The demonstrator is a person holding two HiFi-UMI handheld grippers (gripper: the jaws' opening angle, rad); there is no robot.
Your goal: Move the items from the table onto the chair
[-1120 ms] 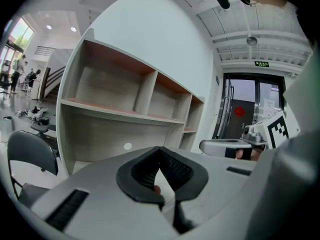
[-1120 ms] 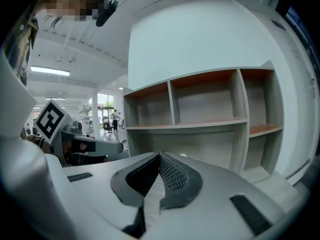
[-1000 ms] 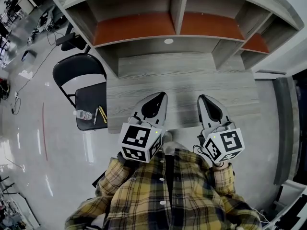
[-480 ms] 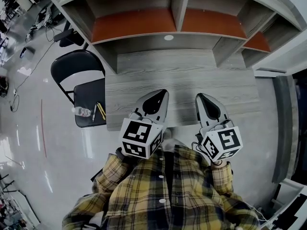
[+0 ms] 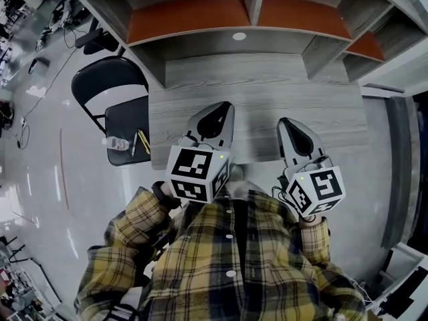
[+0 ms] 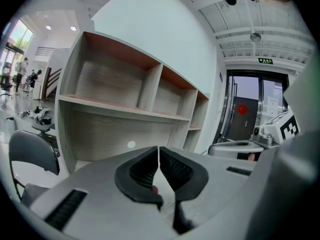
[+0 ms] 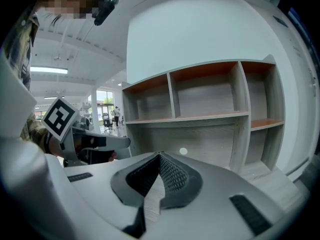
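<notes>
far left, cables and small clutter lie on the glossy floor (image 5: pixel 40 172). next comes a black folding chair (image 5: pixel 124 124), standing against the left edge of the table. the task's items are on its seat: a clear plastic bottle (image 5: pixel 118 143) lying on its side at the outer edge, with a yellow pen (image 5: pixel 142 142) and a thin dark pen (image 5: pixel 134 146) just beside it. the bottle's label is too small to read.

the left gripper (image 5: pixel 224 110) hangs over the near part of the grey wood table (image 5: pixel 261 89), its fingers pressed together with nothing between them (image 6: pixel 159 156). its cube (image 5: pixel 197 174) carries only black-and-white square markers. behind the table is a shelf unit (image 5: pixel 234 52) with orange-brown boards and a small white round dot (image 5: pixel 239 36) on its back panel.

the right gripper (image 5: pixel 286 123) is near the left one, over the same table edge, and its pads also meet on nothing (image 7: pixel 160 159). in the left gripper view a green sign (image 6: pixel 266 60) hangs above a doorway on the right, its letters unreadable. a yellow plaid shirt (image 5: pixel 227 259) fills the bottom of the head view.
</notes>
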